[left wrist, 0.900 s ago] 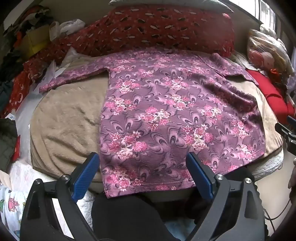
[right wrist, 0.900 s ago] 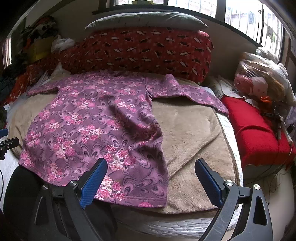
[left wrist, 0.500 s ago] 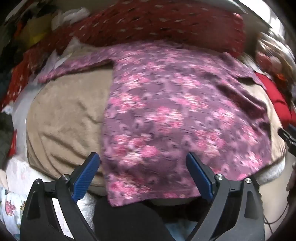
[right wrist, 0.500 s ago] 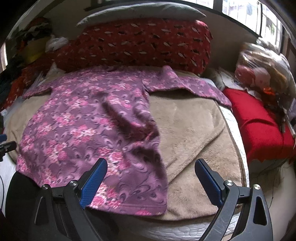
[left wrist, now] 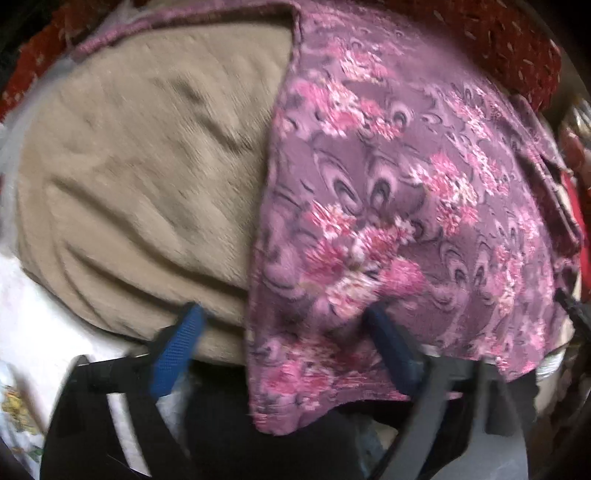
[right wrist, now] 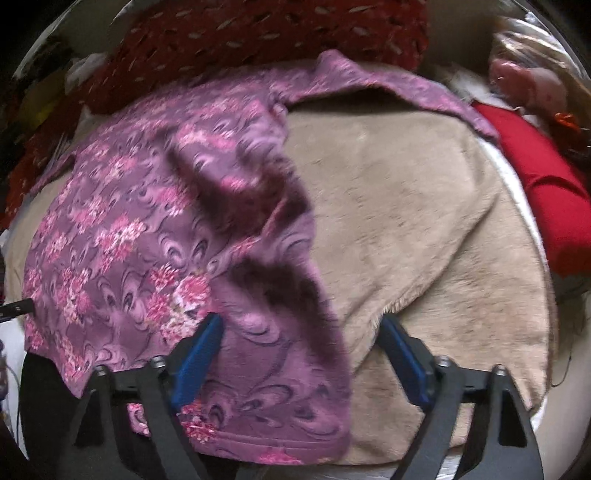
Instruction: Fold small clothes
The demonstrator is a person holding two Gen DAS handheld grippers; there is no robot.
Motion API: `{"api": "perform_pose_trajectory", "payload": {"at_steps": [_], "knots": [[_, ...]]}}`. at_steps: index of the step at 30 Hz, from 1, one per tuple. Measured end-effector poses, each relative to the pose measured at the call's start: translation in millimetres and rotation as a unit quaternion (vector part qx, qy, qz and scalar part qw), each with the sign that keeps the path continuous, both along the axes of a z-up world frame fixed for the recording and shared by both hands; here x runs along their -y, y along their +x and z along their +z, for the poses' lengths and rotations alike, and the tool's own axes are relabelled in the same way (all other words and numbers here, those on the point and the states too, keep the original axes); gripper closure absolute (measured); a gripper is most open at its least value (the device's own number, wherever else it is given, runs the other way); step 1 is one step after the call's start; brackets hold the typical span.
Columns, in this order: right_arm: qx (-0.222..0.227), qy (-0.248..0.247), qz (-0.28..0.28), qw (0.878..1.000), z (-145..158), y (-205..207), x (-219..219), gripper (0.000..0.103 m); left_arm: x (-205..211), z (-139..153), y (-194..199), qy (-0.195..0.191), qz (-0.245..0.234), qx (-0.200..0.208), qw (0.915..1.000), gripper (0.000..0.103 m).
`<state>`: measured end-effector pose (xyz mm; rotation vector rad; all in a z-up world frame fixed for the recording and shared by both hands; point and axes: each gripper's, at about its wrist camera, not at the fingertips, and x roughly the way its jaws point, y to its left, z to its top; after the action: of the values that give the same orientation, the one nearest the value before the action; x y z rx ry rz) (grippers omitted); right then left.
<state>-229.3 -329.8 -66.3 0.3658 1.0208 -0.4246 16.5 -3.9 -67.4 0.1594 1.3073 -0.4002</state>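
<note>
Over the near hem in the left wrist view, the left gripper [left wrist: 284, 354] stood open, empty, astride the purple floral top's [left wrist: 388, 206] left corner on the beige blanket [left wrist: 147, 166], while the right wrist view showed the right gripper [right wrist: 301, 350] likewise open and empty around the right corner, so the grasp seemed at hand, each needing to close on its corner before folding.

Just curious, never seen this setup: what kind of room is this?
Probably a bedroom: a purple floral top lies spread on a tan fleece blanket over a mattress, with a long red patterned bolster behind.
</note>
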Motion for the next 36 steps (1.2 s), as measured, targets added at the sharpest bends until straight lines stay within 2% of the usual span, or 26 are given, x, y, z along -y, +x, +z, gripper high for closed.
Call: {"api": "perform_pose_trajectory", "payload": {"at_steps": [1,2,3,4,5,7,10,11,13,14,16,17,19,20,22,24,26,28,29,30,31,33,35,36], "knots": [[-0.007,-0.003,0.001,1.0,-1.1,-0.2,-2.2,0.03,-0.2,-2.5,-1.3,-0.018,-0.006,-0.016,0.9997,0.066],[-0.007,-0.006,0.003,1.0,-0.5,1.4,-4.4,0.047,-0.2,-2.6,-2.2,-0.033,-0.011,-0.029,0.999,0.088],[-0.004,-0.008,0.008,1.0,1.0,0.9,-5.6,0.062,-0.9,0.9,-4.2,-0.037,-0.012,-0.027,0.9989,0.1],[0.006,0.006,0.018,1.0,3.8,-1.0,-5.2,0.094,-1.1,5.9,-6.4,-0.04,-0.016,-0.021,0.9989,0.1],[0.015,0.024,0.02,0.999,6.2,-2.8,-2.6,0.097,-3.7,14.8,-10.3,-0.049,-0.018,-0.015,0.9985,0.1],[0.048,0.056,0.019,0.997,18.6,-10.5,1.9,0.098,-12.1,34.0,-16.4,-0.081,-0.015,-0.012,0.9965,0.1],[0.149,0.134,0.027,0.979,57.0,-33.9,4.8,0.099,-30.0,71.0,-23.8,-0.139,-0.006,0.004,0.9902,0.1],[0.182,0.151,0.028,0.971,71.6,-46.1,4.5,0.099,-34.5,75.5,-24.4,-0.146,-0.001,0.006,0.9893,0.1],[0.196,0.159,0.026,0.967,80.0,-52.4,3.5,0.099,-39.6,72.6,-21.8,-0.133,0.008,0.008,0.991,0.1],[0.189,0.158,0.022,0.969,78.1,-54.6,3.9,0.099,-39.6,64.7,-23.0,-0.118,0.011,0.007,0.993,0.1],[0.142,0.142,0.013,0.979,59.7,-49.3,6.8,0.099,-37.1,40.6,-19.0,-0.087,0.019,-0.013,0.9959,0.1],[0.113,0.151,0.002,0.982,42.8,-47.5,9.2,0.099,-36.9,25.4,-21.9,-0.065,0.024,-0.027,0.9972,0.1],[0.066,0.156,-0.013,0.985,14.2,-41.7,14.7,0.099,-33.2,13.8,-23.8,-0.036,0.024,-0.035,0.9985,0.1],[0.047,0.157,-0.019,0.986,5.2,-39.5,15.5,0.097,-34.2,10.4,-26.4,-0.027,0.023,-0.037,0.9987,0.1],[0.028,0.162,-0.024,0.986,4.1,-36.5,16.5,0.093,-38.1,16.3,-31.7,-0.037,0.015,-0.035,0.9986,0.1],[0.042,0.163,-0.031,0.985,19.3,-36.6,20.2,0.092,-35.9,37.6,-33.3,-0.053,0.007,-0.006,0.9985,0.1],[0.072,0.139,-0.035,0.987,43.2,-31.4,28.5,0.084,-20.4,58.9,-36.7,-0.068,-0.016,0.03,0.9971,0.096],[0.105,0.121,-0.03,0.987,60.3,-19.9,35.8,0.073,0.9,71.8,-28.8,-0.074,-0.031,0.05,0.9955,0.08],[0.119,0.113,-0.027,0.986,67.2,-13.1,35.1,0.071,14.8,74.9,-20.2,-0.074,-0.036,0.059,0.9949,0.065],[0.13,0.107,-0.022,0.986,71.9,-3.5,35.2,0.071,27.7,76.0,-13.7,-0.073,-0.041,0.065,0.9944,0.057],[0.135,0.102,-0.016,0.985,73.8,7.7,35.7,0.071,45.6,70.6,-10.0,-0.07,-0.043,0.067,0.9943,0.057],[0.134,0.095,-0.009,0.986,64.9,23.8,38.2,0.071,71.5,56.5,-0.6,-0.057,-0.051,0.058,0.9954,0.057],[0.103,0.093,-0.005,0.99,39.0,43.0,36.2,0.072,90.8,35.9,4.7,-0.031,-0.052,0.041,0.9973,0.057],[0.073,0.095,-0.004,0.993,21.2,52.7,35.4,0.073,99.8,27.9,7.0,-0.018,-0.054,0.033,0.9978,0.057]]}}
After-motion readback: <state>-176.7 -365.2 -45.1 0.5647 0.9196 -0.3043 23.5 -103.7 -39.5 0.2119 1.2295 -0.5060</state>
